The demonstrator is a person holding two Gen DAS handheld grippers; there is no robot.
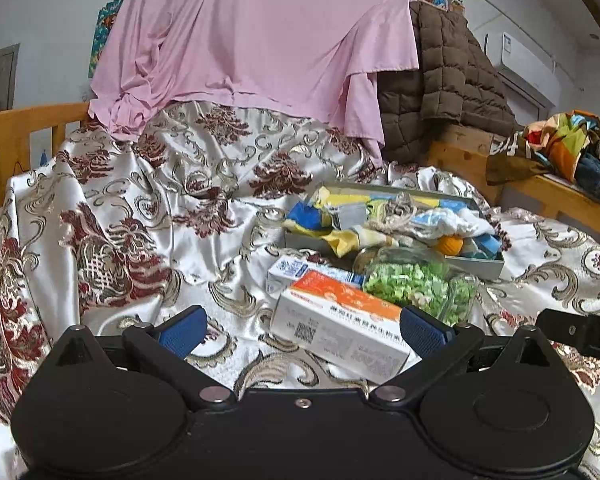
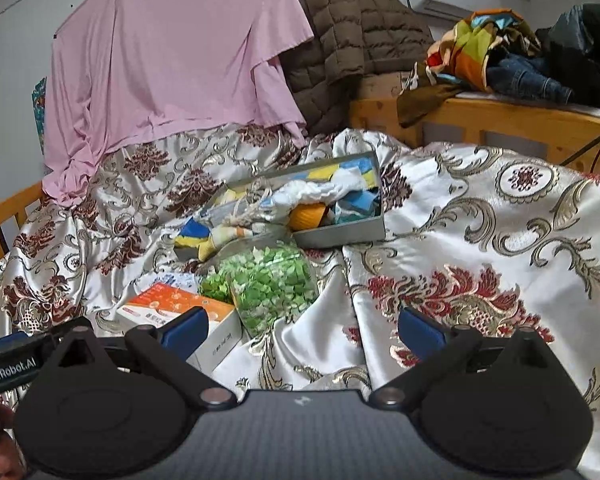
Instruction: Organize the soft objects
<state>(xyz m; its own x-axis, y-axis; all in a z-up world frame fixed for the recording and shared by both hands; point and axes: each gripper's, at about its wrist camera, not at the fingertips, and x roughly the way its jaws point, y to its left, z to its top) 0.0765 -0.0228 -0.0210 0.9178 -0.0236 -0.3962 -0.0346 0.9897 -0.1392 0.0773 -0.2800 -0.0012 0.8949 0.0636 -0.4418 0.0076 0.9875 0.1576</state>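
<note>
A grey tray [image 1: 486, 270] lies on the patterned bedspread, heaped with soft things: yellow and blue cloths [image 1: 312, 216], a white cloth [image 1: 456, 220], a rope bundle [image 1: 396, 210] and an orange ball [image 1: 450, 245]. It also shows in the right wrist view [image 2: 340, 236]. My left gripper [image 1: 302, 330] is open and empty, its fingers either side of an orange-and-white carton [image 1: 340, 320]. My right gripper [image 2: 302, 330] is open and empty above the bedspread, right of the carton [image 2: 180, 308].
A clear jar of green bits [image 1: 420, 284] lies by the tray, also seen in the right wrist view [image 2: 268, 284]. A small blue-white box [image 1: 296, 274] lies beside the carton. A pink sheet [image 1: 260, 40], a brown quilted jacket [image 1: 444, 72], wooden bed rails [image 2: 480, 120] and piled clothes [image 2: 500, 56] stand behind.
</note>
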